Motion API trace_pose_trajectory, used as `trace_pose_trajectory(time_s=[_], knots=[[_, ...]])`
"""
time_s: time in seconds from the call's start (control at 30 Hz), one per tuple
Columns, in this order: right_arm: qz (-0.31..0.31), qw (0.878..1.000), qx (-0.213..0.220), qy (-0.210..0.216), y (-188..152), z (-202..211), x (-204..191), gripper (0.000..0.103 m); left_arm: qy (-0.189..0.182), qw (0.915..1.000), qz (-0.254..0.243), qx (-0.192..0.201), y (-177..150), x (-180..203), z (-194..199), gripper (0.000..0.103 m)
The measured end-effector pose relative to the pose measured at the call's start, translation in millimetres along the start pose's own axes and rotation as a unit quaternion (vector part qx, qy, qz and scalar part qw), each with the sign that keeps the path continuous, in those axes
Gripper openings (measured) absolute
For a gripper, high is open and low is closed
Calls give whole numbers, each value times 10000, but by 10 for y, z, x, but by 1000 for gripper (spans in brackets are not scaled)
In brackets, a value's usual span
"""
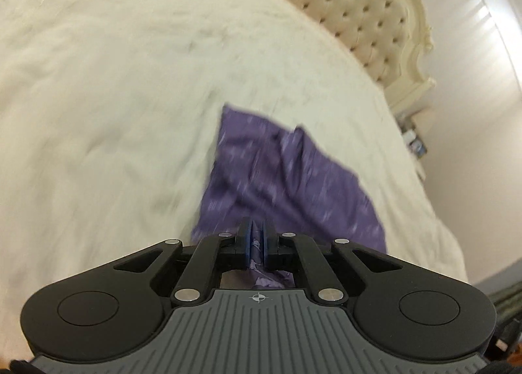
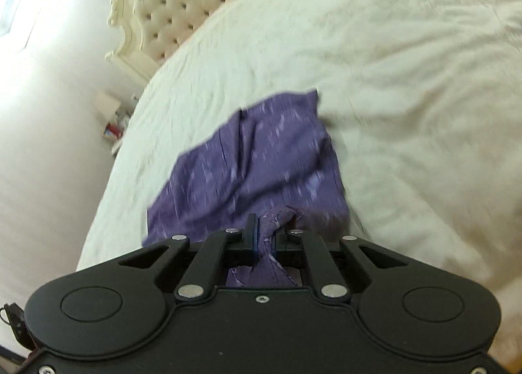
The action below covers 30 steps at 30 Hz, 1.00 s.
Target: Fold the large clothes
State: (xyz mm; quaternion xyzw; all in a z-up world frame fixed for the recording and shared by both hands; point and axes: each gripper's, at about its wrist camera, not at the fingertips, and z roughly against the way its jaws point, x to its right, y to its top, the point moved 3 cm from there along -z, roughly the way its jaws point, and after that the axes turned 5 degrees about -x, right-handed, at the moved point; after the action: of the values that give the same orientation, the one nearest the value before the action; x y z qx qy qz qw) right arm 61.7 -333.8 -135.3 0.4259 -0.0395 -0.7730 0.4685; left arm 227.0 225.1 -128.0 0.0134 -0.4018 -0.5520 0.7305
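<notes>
**Both tools pinch the purple garment's near edge above the bed**

Cream bedding (image 1: 130, 96) covers the bed, with a tufted headboard (image 1: 359, 15) at its far end. From that headboard, the purple patterned garment (image 1: 280, 171) lies toward the person, its length running straight ahead of both tools. The left tool (image 1: 257, 240) and right tool (image 2: 264, 237) are each clamped on a bunch of its near edge. Nothing lies between garment and headboard; the bed beyond looks free for laying it out.

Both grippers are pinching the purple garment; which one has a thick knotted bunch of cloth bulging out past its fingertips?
The right gripper: a twisted wad of the purple garment spills over its right finger. The left gripper shows only a thin fold between its pads.
</notes>
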Motion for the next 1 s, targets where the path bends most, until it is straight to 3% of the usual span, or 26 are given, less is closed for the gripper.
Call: trace_pose_trajectory(time_s=[0.27,0.43,0.53,0.6,0.67,0.8,1.0], knots=[[184,9994,238,-147,654,-429,-236,14,-80,9973,-58,725,795,211,-302,0],[312,9988,174,-331,924,-809,-374,14,-45,9976,-323,604,1206,243,-555,0],[288,9984,144,-464,1008,-1005,-424,14,99,9962,-764,394,1230,262,-631,2],[257,9982,94,-536,1066,-1109,-429,14,205,9955,-867,328,1193,226,-603,11],[210,9978,28,-625,1134,-1241,-414,14,340,9956,-777,401,1156,130,-521,27],[295,9964,-142,-785,1294,-1471,-414,14,569,9952,-584,536,1032,-16,-372,30],[402,9935,-421,-982,1509,-1877,-329,14,768,9946,-691,-58,828,-5,-617,45]])
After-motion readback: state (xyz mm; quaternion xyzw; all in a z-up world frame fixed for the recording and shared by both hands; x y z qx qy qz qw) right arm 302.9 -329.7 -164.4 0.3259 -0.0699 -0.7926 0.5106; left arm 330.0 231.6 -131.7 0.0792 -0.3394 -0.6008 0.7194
